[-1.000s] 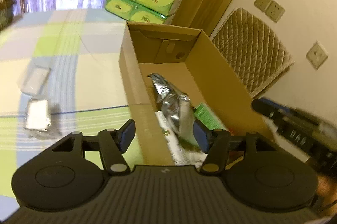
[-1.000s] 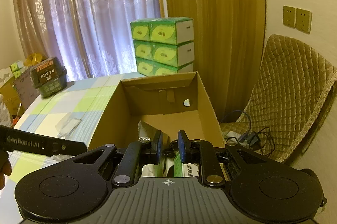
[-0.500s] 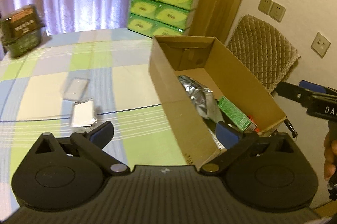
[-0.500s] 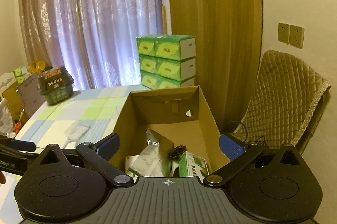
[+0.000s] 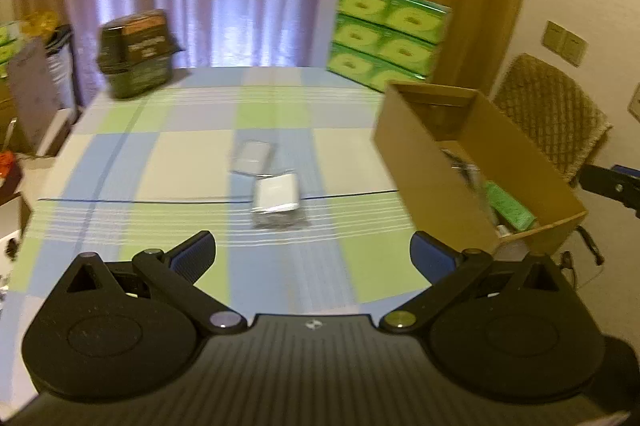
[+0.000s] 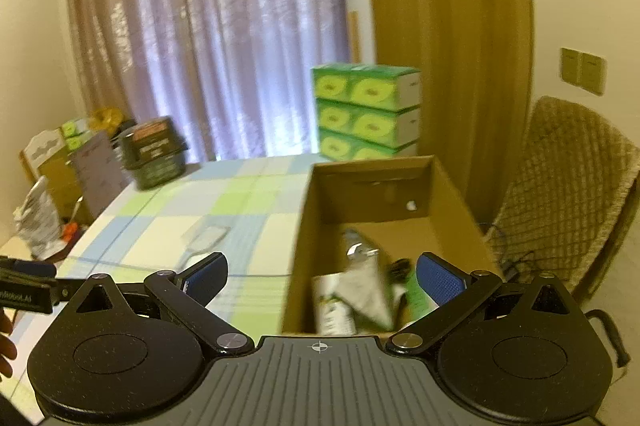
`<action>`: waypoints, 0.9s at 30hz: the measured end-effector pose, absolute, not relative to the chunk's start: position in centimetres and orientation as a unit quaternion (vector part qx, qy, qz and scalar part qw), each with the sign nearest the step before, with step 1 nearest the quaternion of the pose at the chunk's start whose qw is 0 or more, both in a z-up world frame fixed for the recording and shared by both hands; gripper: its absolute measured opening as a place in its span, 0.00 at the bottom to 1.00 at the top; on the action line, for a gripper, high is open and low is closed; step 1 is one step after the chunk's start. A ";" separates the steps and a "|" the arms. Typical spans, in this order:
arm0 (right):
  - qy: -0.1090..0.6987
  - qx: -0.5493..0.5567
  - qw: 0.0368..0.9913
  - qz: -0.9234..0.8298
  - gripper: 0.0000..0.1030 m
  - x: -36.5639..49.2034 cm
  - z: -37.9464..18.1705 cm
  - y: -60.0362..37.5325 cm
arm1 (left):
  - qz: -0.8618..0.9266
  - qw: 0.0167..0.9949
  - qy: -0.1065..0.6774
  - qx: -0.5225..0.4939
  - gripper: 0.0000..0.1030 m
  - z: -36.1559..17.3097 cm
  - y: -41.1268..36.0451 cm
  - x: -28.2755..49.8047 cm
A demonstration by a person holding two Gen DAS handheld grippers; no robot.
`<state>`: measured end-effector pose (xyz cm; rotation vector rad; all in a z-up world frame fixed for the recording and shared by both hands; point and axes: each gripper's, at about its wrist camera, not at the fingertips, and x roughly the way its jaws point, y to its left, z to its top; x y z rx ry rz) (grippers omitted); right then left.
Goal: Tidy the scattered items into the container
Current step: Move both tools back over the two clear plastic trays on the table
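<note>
Left gripper (image 5: 312,256): jaws spread wide, nothing between them, held above the near edge of the checked table (image 5: 132,153). Right gripper (image 6: 322,276): jaws also wide apart and empty, hovering over the near end of the cardboard box (image 6: 452,193).

Box stands at the table's right edge; inside lie a silver pouch (image 6: 366,282) and a green carton (image 5: 508,205).

Two clear packets remain out on the table's middle: one (image 5: 276,191) nearer, the other (image 5: 252,155) just behind, apparently touching; blur prevents certainty.
</note>
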<state>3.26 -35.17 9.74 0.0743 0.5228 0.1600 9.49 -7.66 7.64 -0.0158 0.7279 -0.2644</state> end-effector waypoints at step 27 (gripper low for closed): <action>0.299 -0.017 0.937 0.181 1.00 6.4 6.8 -19.7 | -0.074 0.921 0.382 -0.003 0.99 5.6 4.1 9.7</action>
